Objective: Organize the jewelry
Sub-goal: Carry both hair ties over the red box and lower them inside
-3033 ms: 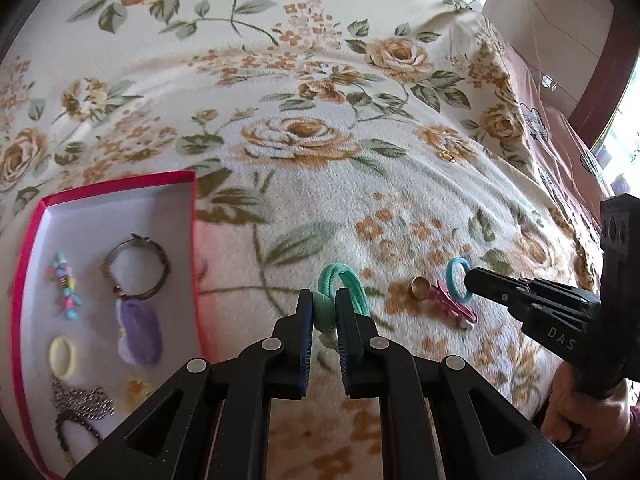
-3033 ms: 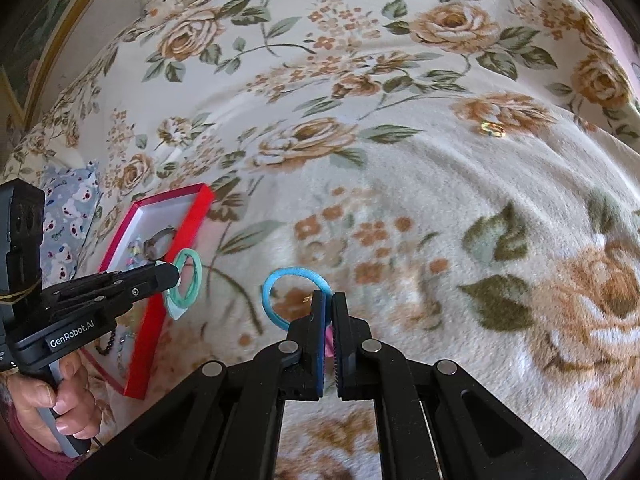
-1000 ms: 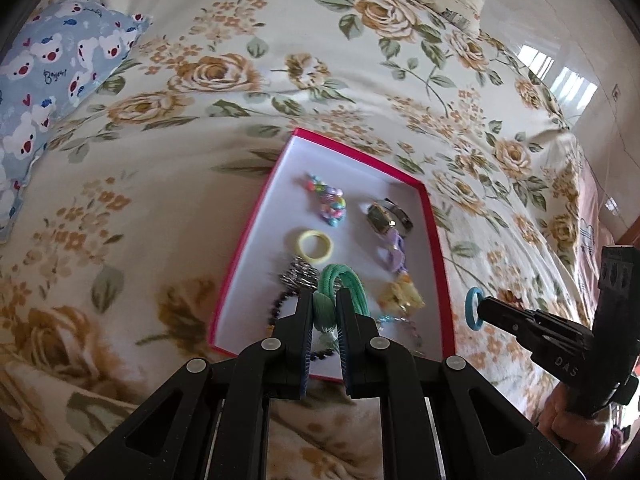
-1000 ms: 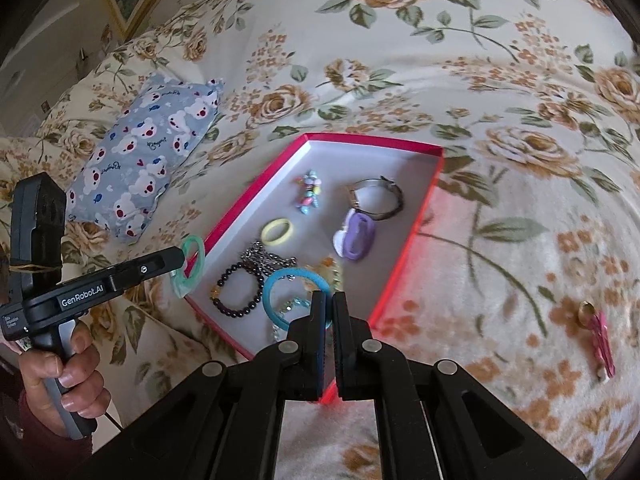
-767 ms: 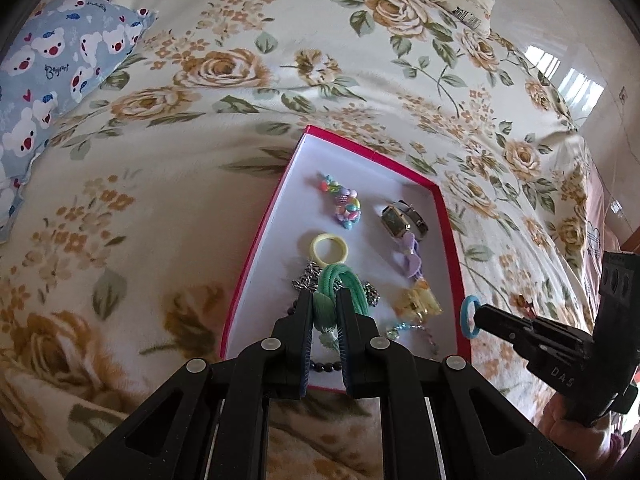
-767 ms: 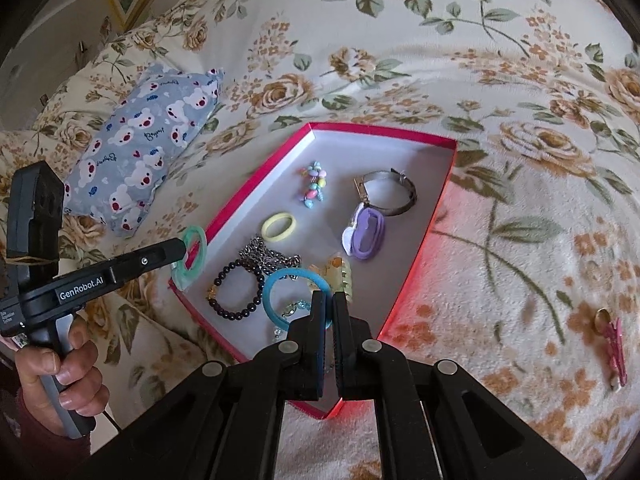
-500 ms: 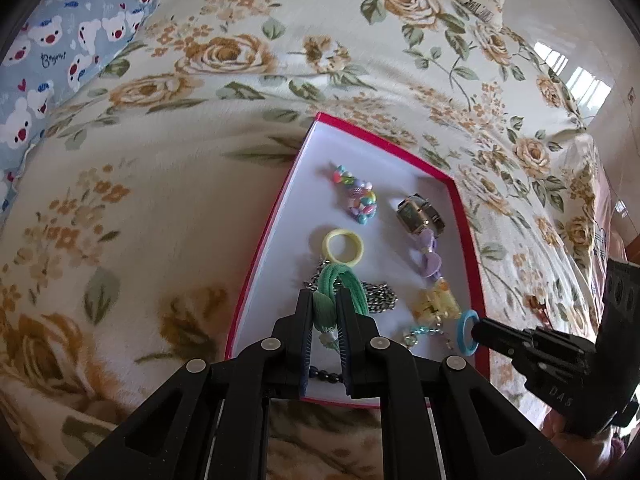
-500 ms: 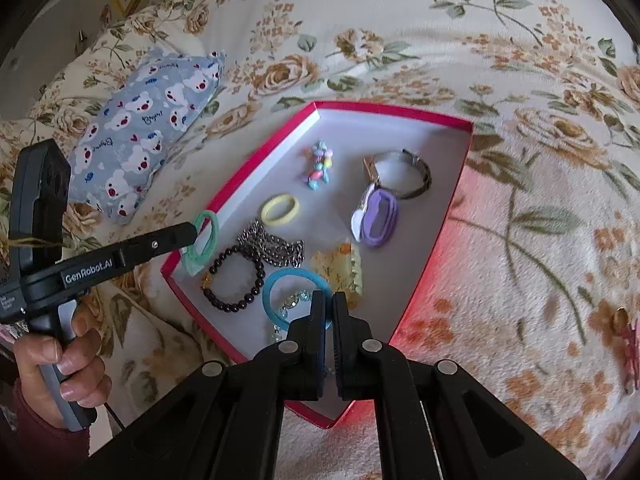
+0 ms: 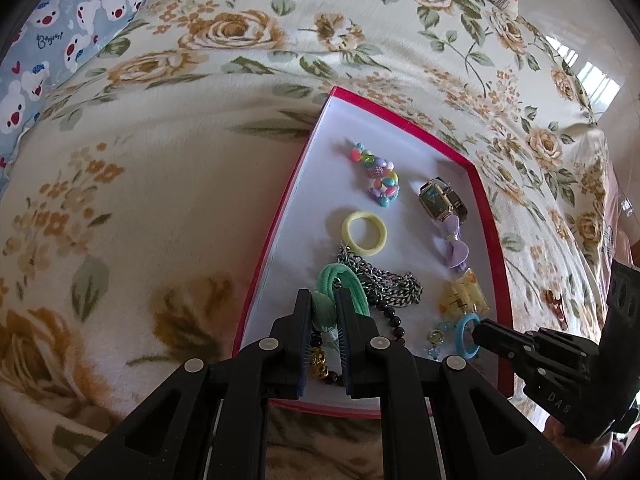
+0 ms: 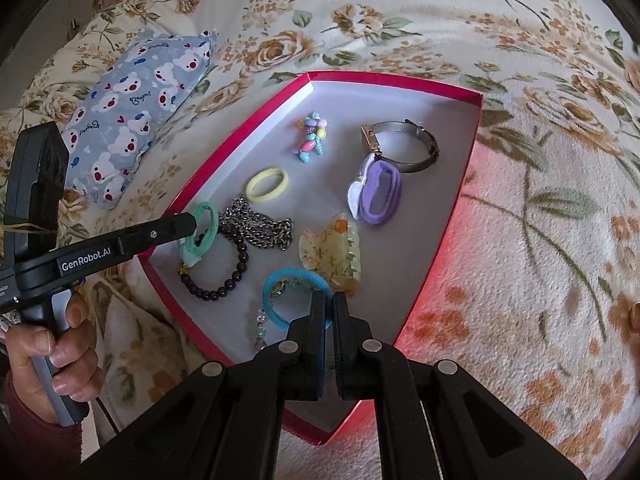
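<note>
Left gripper (image 9: 323, 312) clamps green hair tie (image 9: 340, 284).

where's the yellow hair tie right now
The yellow hair tie lies flat in the red box, toward its left side in the left wrist view, between the colourful bead bracelet above and the silver chain below.

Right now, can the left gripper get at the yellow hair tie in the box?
Probably not yet: the left gripper is shut on the green hair tie. The yellow hair tie lies uncovered just ahead, beyond the chain.
</note>
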Motion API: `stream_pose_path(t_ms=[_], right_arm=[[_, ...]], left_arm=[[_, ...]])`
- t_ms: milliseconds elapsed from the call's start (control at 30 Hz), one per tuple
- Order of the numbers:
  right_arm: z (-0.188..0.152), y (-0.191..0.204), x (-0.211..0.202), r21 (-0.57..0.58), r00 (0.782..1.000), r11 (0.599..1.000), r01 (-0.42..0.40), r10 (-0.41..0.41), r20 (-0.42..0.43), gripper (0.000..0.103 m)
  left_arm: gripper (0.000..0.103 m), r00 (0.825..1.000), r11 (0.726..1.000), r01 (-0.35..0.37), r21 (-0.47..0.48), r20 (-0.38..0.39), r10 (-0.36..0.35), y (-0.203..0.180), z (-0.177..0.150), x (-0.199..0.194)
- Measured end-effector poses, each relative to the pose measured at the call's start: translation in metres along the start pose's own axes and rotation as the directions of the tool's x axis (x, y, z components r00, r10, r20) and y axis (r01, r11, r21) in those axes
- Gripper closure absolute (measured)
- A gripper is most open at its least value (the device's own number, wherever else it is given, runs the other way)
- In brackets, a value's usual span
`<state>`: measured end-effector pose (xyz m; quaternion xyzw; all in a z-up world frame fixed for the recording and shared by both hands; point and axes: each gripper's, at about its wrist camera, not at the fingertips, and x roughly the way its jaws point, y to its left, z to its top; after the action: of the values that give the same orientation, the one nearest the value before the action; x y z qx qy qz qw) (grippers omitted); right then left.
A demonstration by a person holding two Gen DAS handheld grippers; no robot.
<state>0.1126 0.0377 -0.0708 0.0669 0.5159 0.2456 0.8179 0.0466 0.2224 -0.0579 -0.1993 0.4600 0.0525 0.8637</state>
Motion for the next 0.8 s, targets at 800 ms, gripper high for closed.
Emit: stream_pose_path(t_ms=[800], right_arm=[[-0.0016,0.0017,0.0022,0.000,1.000,1.000,-0.007,0.007,-0.009,0.082]], left_arm=[[0.080,0.999,1.000,-0.030,0.010,-0.015,0.030,-0.0046,-0.0062,0.0035]])
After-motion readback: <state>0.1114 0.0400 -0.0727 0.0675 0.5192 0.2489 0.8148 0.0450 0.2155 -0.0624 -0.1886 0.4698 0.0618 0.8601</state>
